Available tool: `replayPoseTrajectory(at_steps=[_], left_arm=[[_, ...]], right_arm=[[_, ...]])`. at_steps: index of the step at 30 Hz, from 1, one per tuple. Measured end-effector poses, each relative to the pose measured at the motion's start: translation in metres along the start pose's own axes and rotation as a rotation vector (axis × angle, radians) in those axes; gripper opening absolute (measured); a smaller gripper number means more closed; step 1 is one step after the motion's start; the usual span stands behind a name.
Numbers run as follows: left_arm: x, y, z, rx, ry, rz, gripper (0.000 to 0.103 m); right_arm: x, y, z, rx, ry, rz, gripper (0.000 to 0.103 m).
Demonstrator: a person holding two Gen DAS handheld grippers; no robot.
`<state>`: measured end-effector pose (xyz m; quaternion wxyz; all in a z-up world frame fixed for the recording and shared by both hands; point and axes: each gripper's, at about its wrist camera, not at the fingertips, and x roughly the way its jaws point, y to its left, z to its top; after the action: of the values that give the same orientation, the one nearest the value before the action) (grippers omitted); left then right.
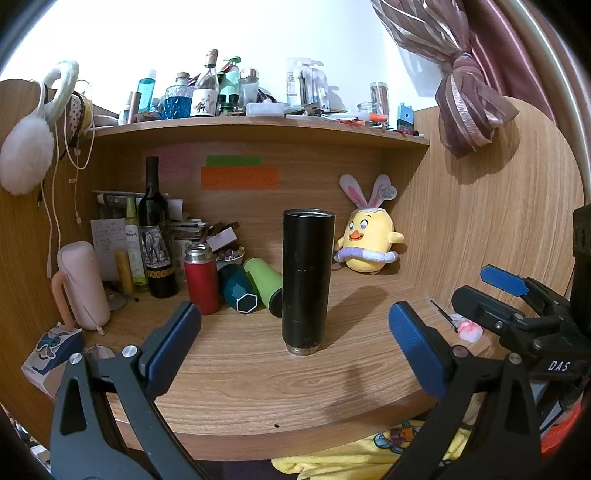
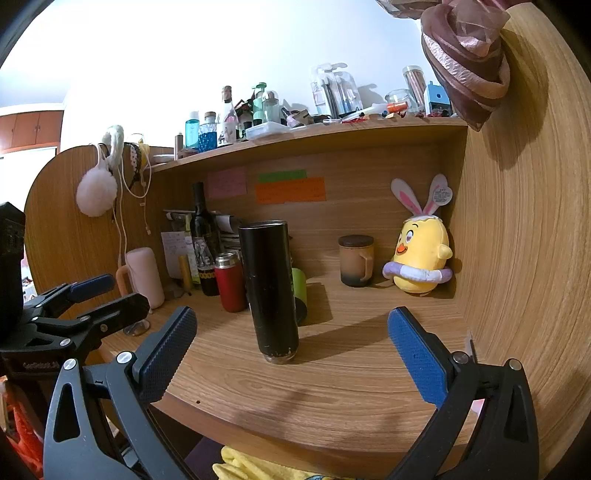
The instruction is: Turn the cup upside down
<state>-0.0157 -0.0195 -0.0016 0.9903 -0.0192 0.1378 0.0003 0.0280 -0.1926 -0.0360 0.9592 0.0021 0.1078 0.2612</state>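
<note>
Bright blown-out wall [image 1: 258, 33], rightward shadows, strong fisheye bending at edges.

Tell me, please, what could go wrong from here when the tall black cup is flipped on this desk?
1. The black cup is tall and narrow on a small metal base, so a one-sided touch by the open left tool or right tool could topple it.
2. The red flask, the lying teal cup and the green cup sit close behind it; a swinging flip could hit them.
3. The desk edge is near, so a dropped cup may roll off.
</note>
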Motion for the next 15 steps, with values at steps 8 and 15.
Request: replayPoseTrajectory(at_steps=[8, 15], left_arm=[[0.0009, -0.0004, 0.0003, -0.001, 0.002, -0.004, 0.103], [0.0015, -0.0024, 0.0002, 0.006, 0.008, -0.014, 0.103]], right_arm=[[-0.0001, -0.0002, 0.0003, 0.0, 0.0, 0.0, 0.103], [-0.001, -0.0013, 0.0002, 0.003, -0.002, 0.0, 0.103]])
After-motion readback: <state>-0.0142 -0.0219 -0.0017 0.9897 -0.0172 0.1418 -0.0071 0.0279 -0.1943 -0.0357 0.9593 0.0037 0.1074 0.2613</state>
